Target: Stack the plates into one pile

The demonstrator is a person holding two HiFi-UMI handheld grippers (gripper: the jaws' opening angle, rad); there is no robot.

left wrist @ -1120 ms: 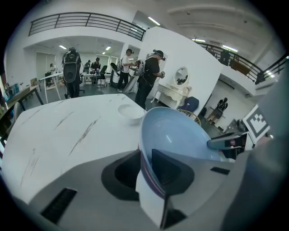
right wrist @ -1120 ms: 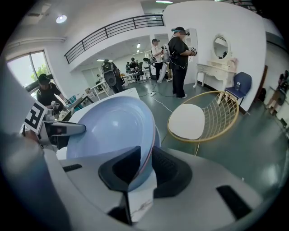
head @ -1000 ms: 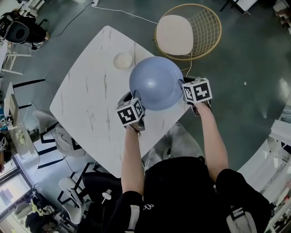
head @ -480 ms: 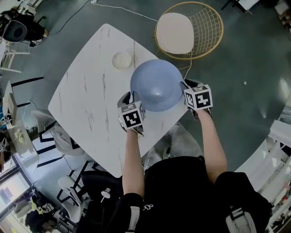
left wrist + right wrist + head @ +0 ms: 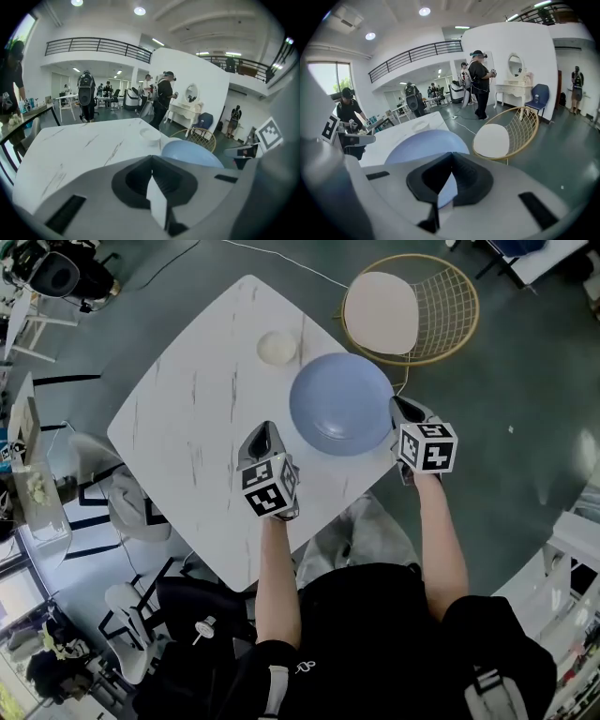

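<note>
Now the left tool (image 5: 264, 433) and right tool (image 5: 401, 409) have just closed, empty, flanking the blue plate (image 5: 340, 415) on the bench (image 5: 183, 413); a white dish (image 5: 277, 348) sits nearby.

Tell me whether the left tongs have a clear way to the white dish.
Probably yes: the left tongs, just closed on nothing, have only marble tabletop between them and the white dish; the blue plate sits aside.

No words, numbers or brand names can be read anywhere; the only signs are black-and-white square markers (image 5: 269, 491) on the left gripper (image 5: 266, 432) and right gripper (image 5: 398, 407), bearing patterns, not letters.
</note>
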